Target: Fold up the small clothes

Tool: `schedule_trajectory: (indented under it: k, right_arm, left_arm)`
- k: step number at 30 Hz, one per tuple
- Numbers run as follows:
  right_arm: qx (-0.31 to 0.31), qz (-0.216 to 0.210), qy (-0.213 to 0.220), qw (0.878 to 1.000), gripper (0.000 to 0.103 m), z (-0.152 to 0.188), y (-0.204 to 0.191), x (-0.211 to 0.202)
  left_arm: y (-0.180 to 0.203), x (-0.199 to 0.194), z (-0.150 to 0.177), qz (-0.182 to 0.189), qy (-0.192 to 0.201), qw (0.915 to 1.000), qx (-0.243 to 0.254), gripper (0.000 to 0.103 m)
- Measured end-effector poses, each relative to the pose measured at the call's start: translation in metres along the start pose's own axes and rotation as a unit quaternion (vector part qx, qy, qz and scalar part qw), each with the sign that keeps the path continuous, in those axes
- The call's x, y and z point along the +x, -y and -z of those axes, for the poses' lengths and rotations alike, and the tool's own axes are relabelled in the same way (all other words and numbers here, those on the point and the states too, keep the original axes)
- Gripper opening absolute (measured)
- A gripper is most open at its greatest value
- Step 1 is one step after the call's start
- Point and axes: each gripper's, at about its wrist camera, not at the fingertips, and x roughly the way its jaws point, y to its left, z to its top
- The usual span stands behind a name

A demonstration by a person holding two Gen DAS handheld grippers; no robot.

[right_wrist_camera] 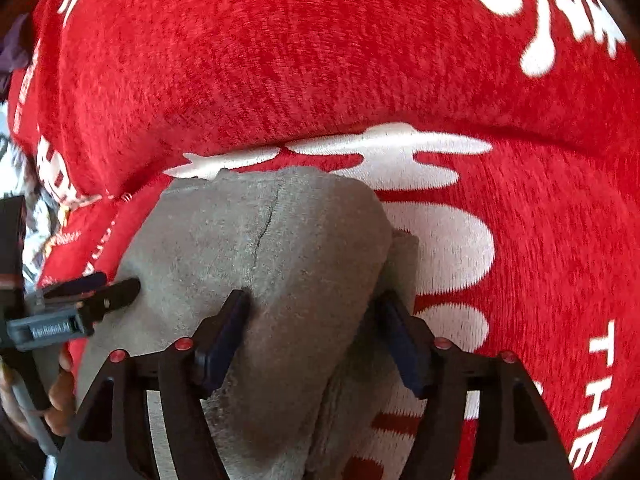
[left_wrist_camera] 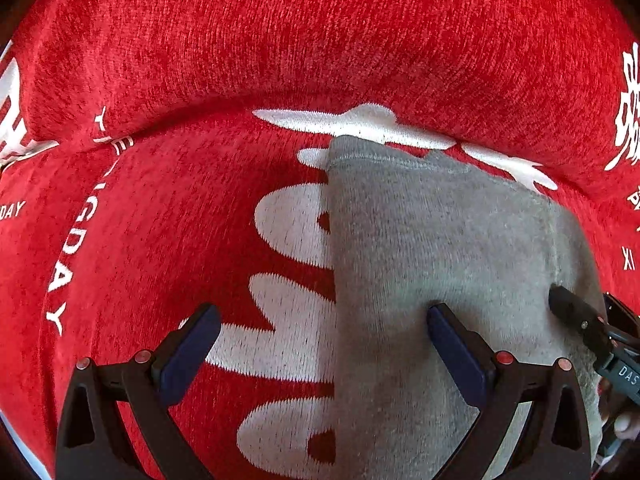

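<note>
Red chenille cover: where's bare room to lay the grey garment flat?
Free: the red chenille cover with white lettering left of the grey knit garment, out to the "DAY" text; likewise right of it. Crowded: the garment itself, with the left gripper and right gripper both open at it.

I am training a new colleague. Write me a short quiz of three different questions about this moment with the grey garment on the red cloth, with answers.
1. True or false: the left gripper is shut on the grey garment.
2. Multiple choice: the grey garment lies on
A. a bare wooden table
B. a red cloth with white lettering
C. a blue towel
3. Fill in: between the fingers of the right gripper sits a raised hump of the ____ garment.

Key
1. False: its fingers stand wide apart, one over the red cloth, one on the garment.
2. B
3. grey
</note>
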Motion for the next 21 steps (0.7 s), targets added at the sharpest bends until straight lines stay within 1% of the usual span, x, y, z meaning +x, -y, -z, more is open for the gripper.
schedule_trajectory:
  k: [2, 4, 6, 9, 13, 16, 18, 21]
  right_arm:
    - [0.003, 0.008, -0.011, 1.0, 0.071, -0.006, -0.003, -0.004]
    - [0.006, 0.023, 0.007, 1.0, 0.071, -0.011, -0.006, -0.021]
    - [0.006, 0.008, 0.038, 0.999, 0.073, -0.01, -0.008, -0.044]
    - [0.01, 0.001, 0.054, 0.998, 0.073, -0.004, -0.006, -0.064]
    - [0.001, -0.007, 0.043, 0.999, 0.075, 0.008, -0.005, -0.067]
    - [0.012, -0.039, 0.037, 0.998, 0.075, 0.02, 0.004, -0.068]
    - [0.025, -0.05, 0.034, 0.998, 0.075, 0.024, 0.007, -0.064]
    - [0.029, -0.046, 0.026, 0.998, 0.075, 0.027, 0.011, -0.058]
  left_arm:
    - [0.002, -0.008, -0.002, -0.011, 0.005, 0.9999, 0.008, 0.103]
    - [0.004, -0.022, -0.002, -0.022, 0.024, 0.9994, 0.013, 0.103]
    - [0.007, -0.034, -0.001, -0.012, 0.035, 0.9991, 0.02, 0.103]
    - [0.009, -0.048, 0.006, 0.007, 0.043, 0.9987, 0.026, 0.103]
    - [0.014, -0.054, 0.019, 0.018, 0.04, 0.9983, 0.038, 0.103]
    - [0.018, -0.051, 0.026, 0.019, 0.034, 0.9984, 0.042, 0.103]
    - [0.019, -0.049, 0.029, 0.023, 0.029, 0.9985, 0.04, 0.103]
    - [0.021, -0.044, 0.031, 0.028, 0.02, 0.9987, 0.039, 0.103]
